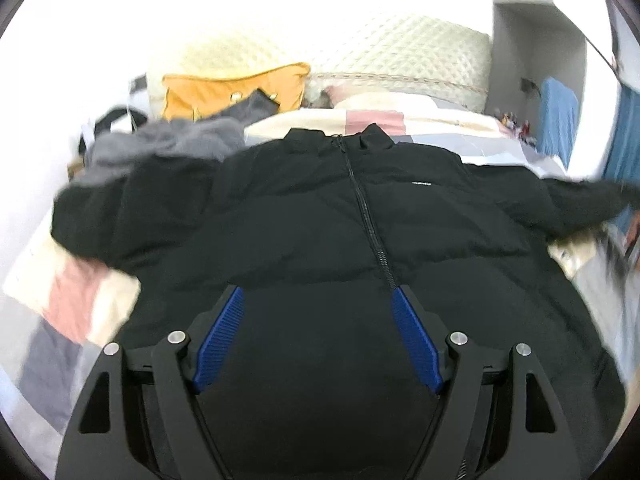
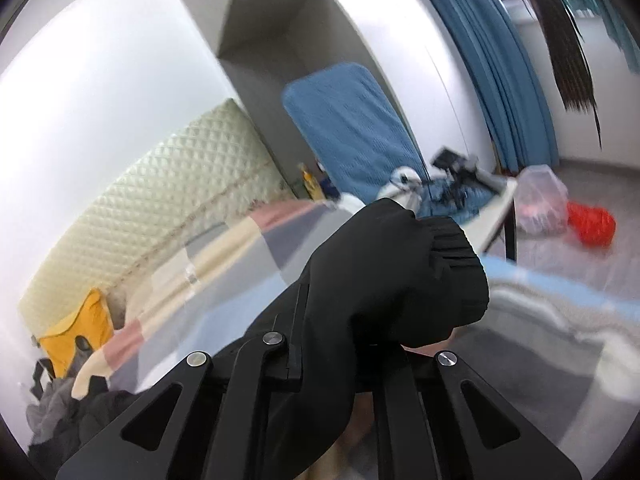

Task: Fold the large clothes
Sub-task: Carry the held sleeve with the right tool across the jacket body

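Note:
A black puffer jacket (image 1: 320, 208) lies front up on the bed, zipped, collar at the far end, both sleeves spread out. My left gripper (image 1: 318, 300) is open above the jacket's lower hem, blue pads (image 1: 220, 340) wide apart, holding nothing. My right gripper (image 2: 352, 344) is shut on the jacket's sleeve (image 2: 380, 272) near the ribbed cuff (image 2: 456, 272), lifted above the bed; the sleeve hides its fingertips. In the left wrist view that sleeve (image 1: 580, 196) stretches to the right edge.
The bed has a patchwork cover (image 1: 76, 296) and a quilted cream headboard (image 1: 400, 48). A yellow bag (image 1: 236, 88) and grey clothes (image 1: 168, 144) lie at the far left. A blue chair (image 2: 352, 128), blue curtain (image 2: 496, 80), desk and red bag (image 2: 592, 224) stand beyond the bed.

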`<action>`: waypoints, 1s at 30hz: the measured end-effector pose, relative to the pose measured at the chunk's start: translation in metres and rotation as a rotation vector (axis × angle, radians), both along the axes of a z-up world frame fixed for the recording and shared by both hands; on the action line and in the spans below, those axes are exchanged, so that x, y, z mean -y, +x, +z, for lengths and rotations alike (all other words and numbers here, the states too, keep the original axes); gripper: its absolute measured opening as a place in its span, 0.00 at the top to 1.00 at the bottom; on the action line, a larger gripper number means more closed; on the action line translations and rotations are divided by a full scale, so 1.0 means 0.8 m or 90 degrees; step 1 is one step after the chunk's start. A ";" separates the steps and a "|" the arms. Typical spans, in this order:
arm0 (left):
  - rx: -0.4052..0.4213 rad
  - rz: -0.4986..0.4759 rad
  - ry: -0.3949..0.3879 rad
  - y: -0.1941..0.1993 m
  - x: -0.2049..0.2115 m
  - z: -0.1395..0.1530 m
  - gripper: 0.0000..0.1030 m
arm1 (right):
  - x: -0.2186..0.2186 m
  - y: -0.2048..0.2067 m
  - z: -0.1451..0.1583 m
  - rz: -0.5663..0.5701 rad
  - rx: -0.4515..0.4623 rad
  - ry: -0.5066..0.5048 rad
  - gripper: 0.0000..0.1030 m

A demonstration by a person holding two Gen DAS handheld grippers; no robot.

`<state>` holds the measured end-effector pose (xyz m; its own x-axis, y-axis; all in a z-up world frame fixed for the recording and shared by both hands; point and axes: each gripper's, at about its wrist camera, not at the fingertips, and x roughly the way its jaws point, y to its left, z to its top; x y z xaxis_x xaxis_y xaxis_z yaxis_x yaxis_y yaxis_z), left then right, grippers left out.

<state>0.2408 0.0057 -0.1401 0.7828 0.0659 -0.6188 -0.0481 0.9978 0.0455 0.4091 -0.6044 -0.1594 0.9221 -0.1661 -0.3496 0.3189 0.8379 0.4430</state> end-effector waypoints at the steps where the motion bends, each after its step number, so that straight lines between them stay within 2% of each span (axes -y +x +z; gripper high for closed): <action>1: -0.003 0.001 0.006 0.001 -0.001 0.001 0.26 | -0.005 -0.002 0.015 0.005 0.002 -0.011 0.94; 4: -0.038 0.019 -0.031 0.011 -0.013 0.007 0.26 | -0.032 -0.013 0.078 0.025 0.013 -0.041 0.94; 8: -0.054 0.025 -0.047 0.010 -0.021 0.013 0.26 | -0.088 -0.027 0.150 0.053 0.044 -0.092 0.94; 12: -0.051 0.027 -0.033 -0.001 -0.027 0.023 0.26 | -0.152 -0.032 0.209 0.088 0.058 -0.124 0.94; 16: -0.021 0.035 -0.051 -0.011 -0.037 0.038 0.26 | -0.221 -0.041 0.255 0.115 0.077 -0.160 0.94; 17: -0.009 0.035 -0.048 -0.012 -0.038 0.042 0.26 | -0.240 -0.042 0.264 0.125 0.083 -0.161 0.94; 21: 0.040 0.039 0.025 -0.019 -0.048 0.058 0.26 | -0.308 -0.045 0.281 0.164 0.097 -0.158 0.94; 23: 0.047 0.046 0.031 -0.023 -0.059 0.061 0.26 | -0.351 -0.046 0.286 0.186 0.099 -0.182 0.94; 27: 0.040 0.061 0.002 -0.027 -0.089 0.065 0.26 | -0.435 -0.041 0.284 0.235 0.088 -0.228 0.94; 30: 0.000 0.049 0.025 -0.025 -0.107 0.062 0.26 | -0.495 -0.034 0.275 0.265 0.080 -0.249 0.94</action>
<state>0.2205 0.0913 -0.0906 0.7740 0.1502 -0.6151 -0.1244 0.9886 0.0849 0.3817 -0.2086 0.0607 0.9678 0.1240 -0.2191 -0.1067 0.9903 0.0893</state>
